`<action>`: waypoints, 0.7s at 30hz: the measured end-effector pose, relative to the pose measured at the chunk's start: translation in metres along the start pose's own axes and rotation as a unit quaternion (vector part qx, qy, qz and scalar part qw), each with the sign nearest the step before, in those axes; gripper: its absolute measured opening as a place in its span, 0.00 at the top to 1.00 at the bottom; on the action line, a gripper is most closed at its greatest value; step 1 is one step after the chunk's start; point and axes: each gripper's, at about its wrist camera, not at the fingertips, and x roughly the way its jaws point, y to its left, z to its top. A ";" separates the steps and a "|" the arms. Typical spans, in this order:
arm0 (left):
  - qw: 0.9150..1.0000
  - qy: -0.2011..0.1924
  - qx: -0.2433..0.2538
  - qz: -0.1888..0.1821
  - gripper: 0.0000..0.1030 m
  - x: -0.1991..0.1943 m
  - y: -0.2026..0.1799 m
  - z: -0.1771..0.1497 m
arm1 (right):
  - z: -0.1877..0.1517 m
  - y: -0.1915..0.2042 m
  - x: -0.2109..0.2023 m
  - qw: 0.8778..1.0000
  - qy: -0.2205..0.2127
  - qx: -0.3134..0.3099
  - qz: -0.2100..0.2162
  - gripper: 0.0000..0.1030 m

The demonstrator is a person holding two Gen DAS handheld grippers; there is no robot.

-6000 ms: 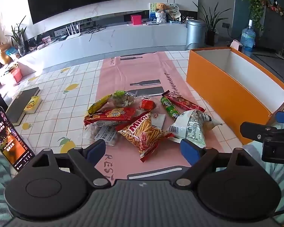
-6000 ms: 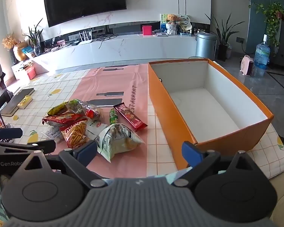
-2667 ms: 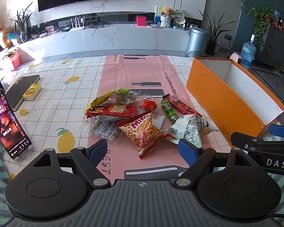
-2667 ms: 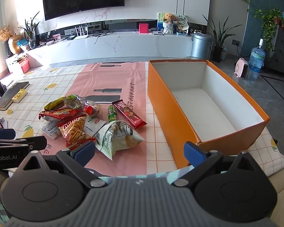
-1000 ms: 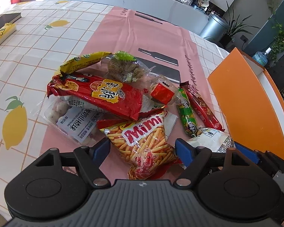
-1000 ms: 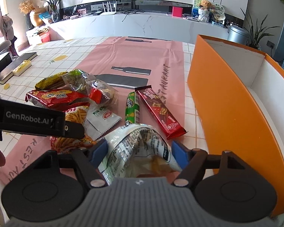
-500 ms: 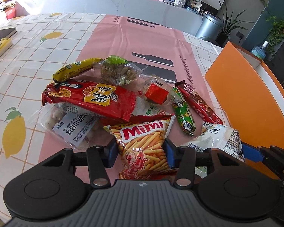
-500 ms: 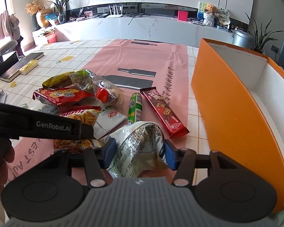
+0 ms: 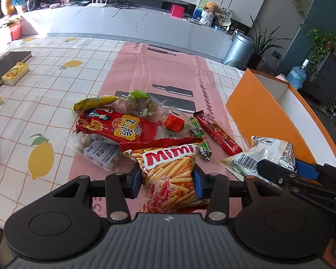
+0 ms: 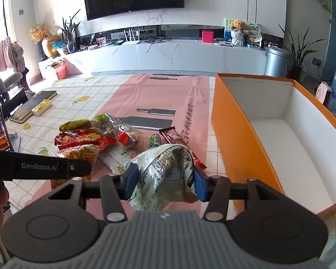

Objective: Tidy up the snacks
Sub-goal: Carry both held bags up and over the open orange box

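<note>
The left hand-held gripper (image 9: pixel 167 182) is closed on the near part of the Mimi bag (image 9: pixel 171 170), with one blue pad pressed on each side of it; its jaws are still closing a little. The right hand-held gripper (image 10: pixel 163 182) holds the white chip bag (image 10: pixel 165 174) in the same way, and the foil is buckled between the pads. Both bags appear to be raised from the surface (image 9: pixel 56 83), though how far cannot be told.

The orange box (image 10: pixel 239 139) stands open and empty at the right of the scene, and it is judged to be the goal for both bags. The other snacks lie in a heap on the pink mat (image 9: pixel 159 67), to the left of the box.

Several things could go wrong from here. Both bags are soft and filled with air, so a slip out of the pads is possible if the grip is only on loose foil. If the pads are closed harder, the sticks inside the Mimi bag could be crushed. The far edge of the Mimi bag seems to lie under the red packet (image 9: pixel 118 126), so this packet, and the green stick (image 9: pixel 200 139) beside it, could be dragged along when the bag is lifted. The near wall of the box is high, and a hanging bag could be caught on its rim if it is carried too low. The two grippers are close together, so a collision on the way to the box is also a risk.
</note>
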 end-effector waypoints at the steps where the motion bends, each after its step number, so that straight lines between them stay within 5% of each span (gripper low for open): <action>1: 1.000 -0.005 -0.001 0.001 0.51 -0.005 -0.001 0.000 | 0.001 -0.001 -0.005 1.000 -0.005 0.000 0.000 0.52; 14: 0.997 -0.059 0.038 -0.031 0.51 -0.054 -0.038 0.018 | 0.033 -0.028 -0.063 0.998 -0.066 -0.016 -0.008 0.53; 21: 0.990 -0.069 0.098 -0.074 0.51 -0.057 -0.080 0.034 | 0.054 -0.069 -0.081 0.997 -0.058 -0.025 -0.043 0.53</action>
